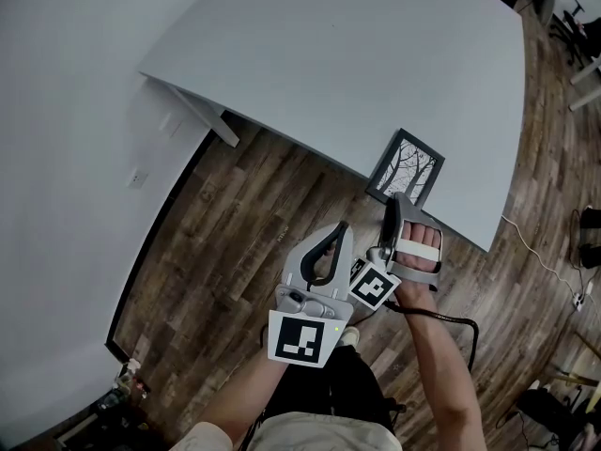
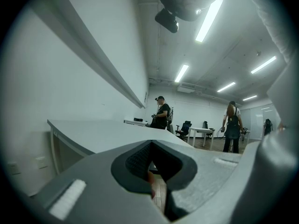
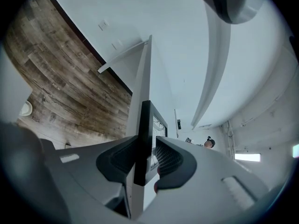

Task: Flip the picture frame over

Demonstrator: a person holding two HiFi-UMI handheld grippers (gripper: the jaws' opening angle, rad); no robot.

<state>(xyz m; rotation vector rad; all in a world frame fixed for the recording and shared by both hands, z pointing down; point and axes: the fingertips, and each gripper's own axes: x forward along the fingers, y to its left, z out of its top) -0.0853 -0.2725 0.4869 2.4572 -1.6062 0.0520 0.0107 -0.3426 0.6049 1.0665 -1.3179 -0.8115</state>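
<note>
Lying picture-side up at the near edge of the grey desk, the picture frame is pinched at its near side by your right tool, with a jaw pressed on each face. Your left tool hangs just beside it over the wooden floor, jaws together on nothing. A white cable trails across the floor at right.
</note>
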